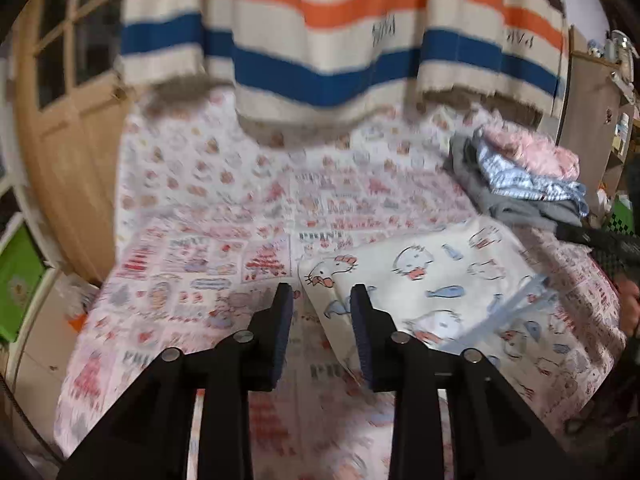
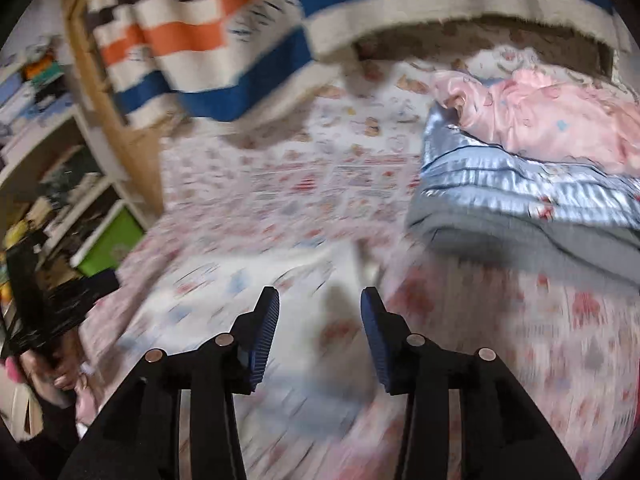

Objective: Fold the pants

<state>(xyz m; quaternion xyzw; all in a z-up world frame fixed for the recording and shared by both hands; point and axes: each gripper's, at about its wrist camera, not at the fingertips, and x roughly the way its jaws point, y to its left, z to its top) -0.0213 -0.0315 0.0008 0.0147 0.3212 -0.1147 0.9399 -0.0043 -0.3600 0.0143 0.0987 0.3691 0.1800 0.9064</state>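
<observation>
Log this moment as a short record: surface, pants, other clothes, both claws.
surface: bed sheet, pink print
pants: white cartoon-print pants, lying flat on sheet
pile: folded clothes, beyond pants, pink on top
backdrop: striped blanket, hanging
left claw: open, empty, over pants' edge
right claw: open, empty

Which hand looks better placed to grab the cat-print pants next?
Probably left. The left gripper is open just above the pants' near corner. The right gripper, also open, sits at their far edge in a blurred view.
</observation>
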